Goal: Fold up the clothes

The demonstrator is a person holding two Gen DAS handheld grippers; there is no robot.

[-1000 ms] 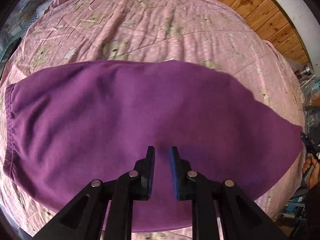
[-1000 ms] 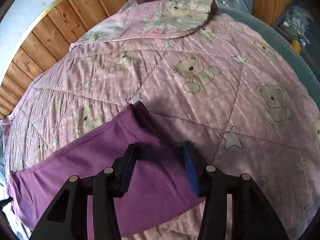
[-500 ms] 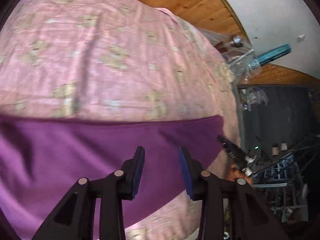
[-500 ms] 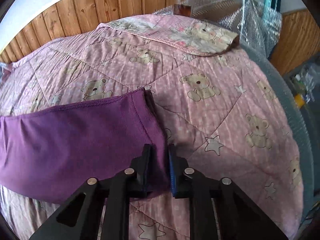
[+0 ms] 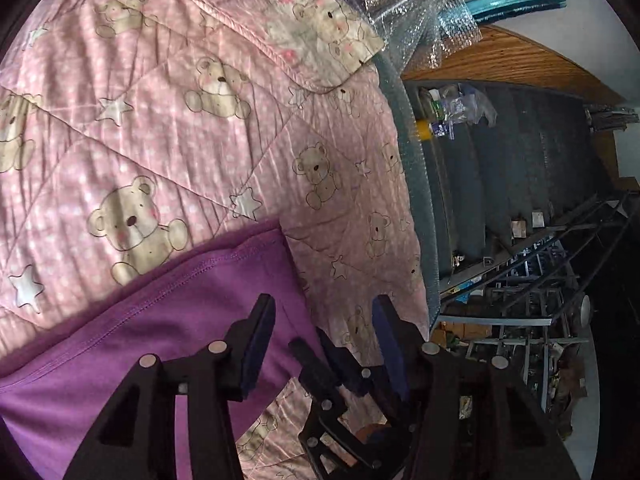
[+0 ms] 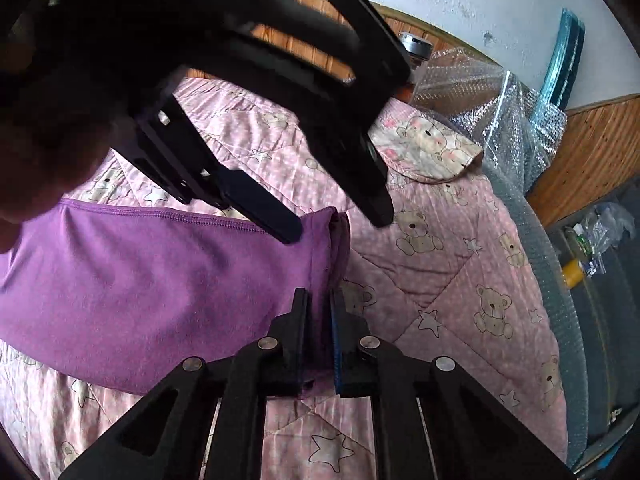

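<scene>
Purple fabric is lying on a pink quilt [image 6: 460, 280]: one purple garment [image 6: 152, 280], spread flat, with a stitched hem running along its far edge and one corner pointing toward the quilt's right edge. One quilt is covering the bed, printed all over with teddy bears and white stars, and its far right corner is turning back to show a paler printed underside [image 5: 332, 36].

Two grippers are working at that same corner of the garment. The right gripper [image 6: 320, 312] is clenching the garment's near edge just beside the corner, its two fingers [image 6: 298, 328] pressing together with a strip of purple cloth showing between them. The left gripper [image 5: 322, 316] is hanging over the corner with its jaws spread wide; one finger [image 5: 260, 332] is sitting over the purple cloth and the other is over bare quilt, and nothing is showing between them. From the right wrist view the left gripper [image 6: 338, 220] is reaching down from above, its two tips hovering at the garment's far corner, one on each side of it. Whether those tips are touching the cloth cannot be told.

Past the quilt's right edge, bubble wrap [image 6: 492, 92] is bunching up against a wood-panelled wall [image 6: 592, 152], and a dark floor [image 5: 520, 152] with a few scattered packets is lying below.
</scene>
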